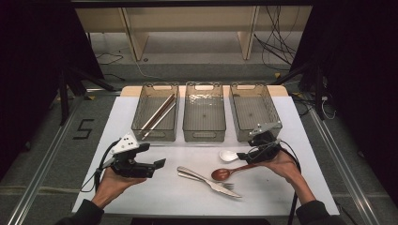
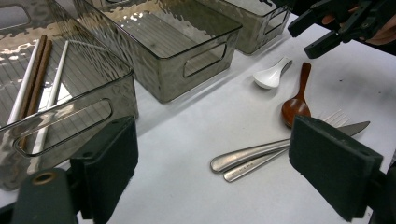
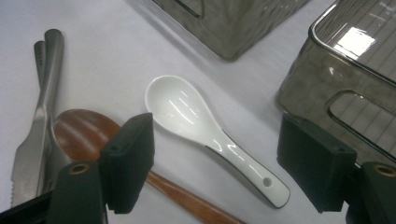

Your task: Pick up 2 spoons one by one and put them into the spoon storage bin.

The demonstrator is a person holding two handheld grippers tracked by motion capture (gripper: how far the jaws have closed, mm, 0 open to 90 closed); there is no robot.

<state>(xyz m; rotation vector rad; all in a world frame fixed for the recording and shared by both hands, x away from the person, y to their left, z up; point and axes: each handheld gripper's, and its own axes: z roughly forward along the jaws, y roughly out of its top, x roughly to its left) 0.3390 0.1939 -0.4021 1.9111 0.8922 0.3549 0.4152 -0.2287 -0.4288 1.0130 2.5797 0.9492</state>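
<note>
Sorting cutlery into the three clear bins, with the right hand-held gripper (image 3: pixel 212 158) poised low over the white spoon (image 3: pixel 205 126), jaws spread wide to either side of its handle and not yet touching it; spoon lying flat on the bench (image 1: pixel 155 197) just in front of the right bin (image 1: pixel 255 117), at about 11 o'clock from the wooden spoon (image 1: pixel 230 172) and well to 2 o'clock of the knife and fork (image 1: pixel 206 180). Calling next, by the look of it, for a short drop and a squeeze across the slim glazed handle, then a lift toward a bin at 12 o'clock. Resting idle at 9 o'clock, left hand-held gripper (image 1: pixel 157 165) likewise gaping and holding nothing, chopsticks (image 1: pixel 158 115) already in the left bin (image 1: pixel 155 115).
</note>
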